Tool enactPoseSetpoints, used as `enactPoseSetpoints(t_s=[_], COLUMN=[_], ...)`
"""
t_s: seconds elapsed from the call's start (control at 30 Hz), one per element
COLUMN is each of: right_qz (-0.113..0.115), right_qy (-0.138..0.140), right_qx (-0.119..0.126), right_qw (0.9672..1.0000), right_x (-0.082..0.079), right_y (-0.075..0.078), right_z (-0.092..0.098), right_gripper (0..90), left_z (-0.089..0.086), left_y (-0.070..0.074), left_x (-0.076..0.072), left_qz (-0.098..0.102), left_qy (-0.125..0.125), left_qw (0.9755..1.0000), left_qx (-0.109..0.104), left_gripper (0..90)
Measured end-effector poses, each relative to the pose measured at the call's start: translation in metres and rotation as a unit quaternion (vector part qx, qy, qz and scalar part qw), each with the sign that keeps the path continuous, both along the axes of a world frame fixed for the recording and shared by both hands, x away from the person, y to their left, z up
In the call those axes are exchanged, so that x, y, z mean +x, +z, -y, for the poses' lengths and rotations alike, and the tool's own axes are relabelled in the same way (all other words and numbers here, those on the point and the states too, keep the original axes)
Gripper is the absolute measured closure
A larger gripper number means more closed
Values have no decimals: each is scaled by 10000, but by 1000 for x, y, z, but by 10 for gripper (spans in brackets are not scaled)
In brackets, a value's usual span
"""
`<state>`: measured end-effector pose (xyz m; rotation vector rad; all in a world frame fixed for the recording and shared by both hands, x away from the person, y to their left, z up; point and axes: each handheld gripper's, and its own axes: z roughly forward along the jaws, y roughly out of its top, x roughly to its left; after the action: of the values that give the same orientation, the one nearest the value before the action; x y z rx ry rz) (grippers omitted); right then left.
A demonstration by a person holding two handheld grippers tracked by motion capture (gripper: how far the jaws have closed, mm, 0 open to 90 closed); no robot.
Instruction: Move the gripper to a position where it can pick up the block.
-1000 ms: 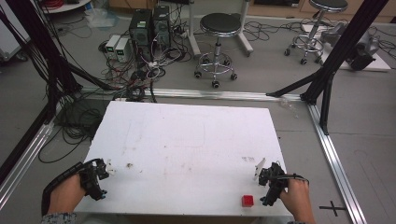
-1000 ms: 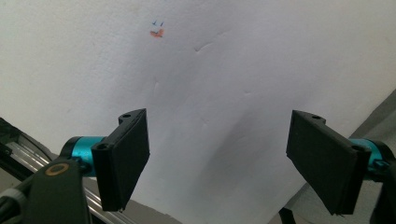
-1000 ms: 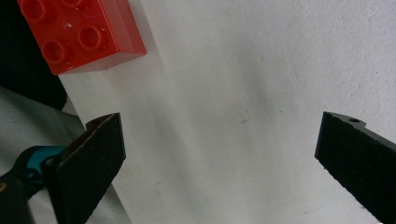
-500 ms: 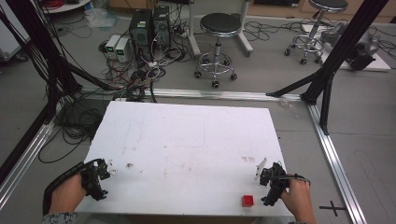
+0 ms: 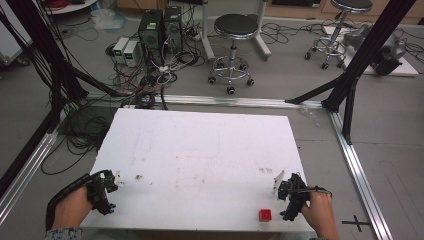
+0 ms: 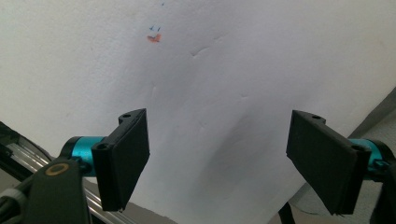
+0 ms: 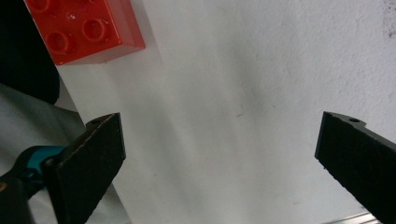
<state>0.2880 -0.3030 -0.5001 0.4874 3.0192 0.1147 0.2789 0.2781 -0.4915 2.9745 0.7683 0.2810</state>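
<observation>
Red brick (image 5: 265,215) lies just left of my right gripper (image 5: 289,196), whose jaws gape wide and empty. Nothing has shifted lately. My left gripper (image 5: 106,188), equally spread, rests far across the white surface (image 5: 200,150).

A lab: computer towers (image 5: 161,27), tangled floor cables (image 5: 145,82), 2 wheeled stools (image 5: 235,47) and a black-framed rig (image 5: 350,70).

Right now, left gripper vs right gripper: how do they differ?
The left gripper sits at the white table's near-left corner; the right gripper sits near its right edge. The red brick lies close beside the right gripper, far from the left. The left faces marks on bare tabletop. Shared: both open, holding nothing.
</observation>
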Motion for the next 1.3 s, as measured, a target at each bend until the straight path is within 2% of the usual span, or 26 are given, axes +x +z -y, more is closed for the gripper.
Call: enactPoseSetpoints(t_s=[0.53, 0.7, 0.83, 1.07, 1.3], right_qz=[17, -56, -65, -119, -206], right_qy=[268, 364, 413, 545, 810], right_qx=[15, -40, 22, 0, -46], right_qw=[9996, 9993, 9991, 9984, 9965], right_x=[-7, -10, -11, -14, -18], right_y=[13, 18, 20, 20, 15], right_z=[-5, -10, -13, -21, -36], right_gripper=[8, 8, 8, 8, 8], left_z=[2, 2, 3, 3, 4], left_y=[3, 4, 4, 5, 6], left_x=[-1, -1, -1, -1, -1], left_qz=[18, 37, 54, 65, 81], left_qy=[-81, -107, -119, -105, -117], left_qw=[10000, 9999, 9999, 9999, 9999], left_qx=[-19, -20, -25, -46, -66], left_gripper=[216, 216, 217, 217, 217])
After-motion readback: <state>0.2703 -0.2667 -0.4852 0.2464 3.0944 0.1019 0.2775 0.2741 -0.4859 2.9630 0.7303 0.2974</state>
